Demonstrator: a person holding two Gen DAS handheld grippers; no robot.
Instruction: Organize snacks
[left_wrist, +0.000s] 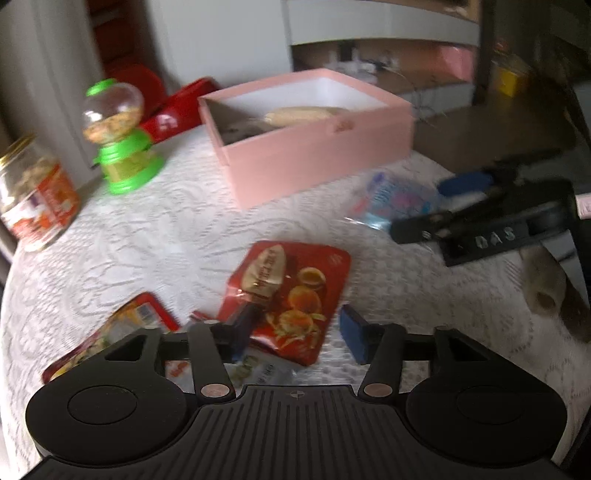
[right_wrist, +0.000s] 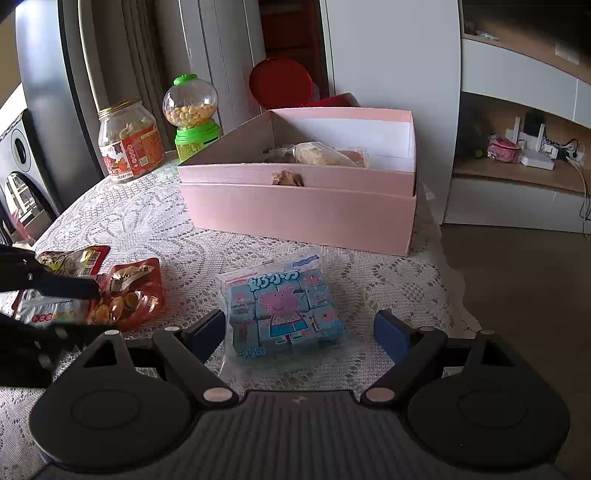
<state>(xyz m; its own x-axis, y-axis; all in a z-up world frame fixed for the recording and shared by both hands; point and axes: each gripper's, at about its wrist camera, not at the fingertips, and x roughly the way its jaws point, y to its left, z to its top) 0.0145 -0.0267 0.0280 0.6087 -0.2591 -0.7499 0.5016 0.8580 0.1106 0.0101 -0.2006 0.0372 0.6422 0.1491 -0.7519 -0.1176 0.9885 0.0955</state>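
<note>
I judged the step in hand to be the pickup of loose packets for the pink box (right_wrist: 299, 214), which already held a few wrapped snacks.

My left tongs (left_wrist: 299, 325) stood apart, nothing clamped: the red snack pouch (left_wrist: 291, 295) lay flat between the blue pads, the left pad over its near left edge, the right pad clear of it. Just left of those tongs lay a second red packet (left_wrist: 122, 332), and a white one (right_wrist: 48, 314) was partly tucked beneath the pouch. Farther ahead to the left stood a glass jar (left_wrist: 33, 195) and a green candy dispenser (left_wrist: 118, 136), well apart from my reach.

My right tongs (right_wrist: 299, 332) were also apart and empty, with the blue cartoon packet (right_wrist: 284, 310) lying between the pads and touched by neither. The box sat straight ahead of them, beyond the packet.

The next move, as I saw it, called for closing on one packet, lifting it over the box's near wall and setting it inside. That wall was the main obstacle. The overlapping packets on the left risked coming up together, and the lace cloth (right_wrist: 147, 221) might snag a pad.
</note>
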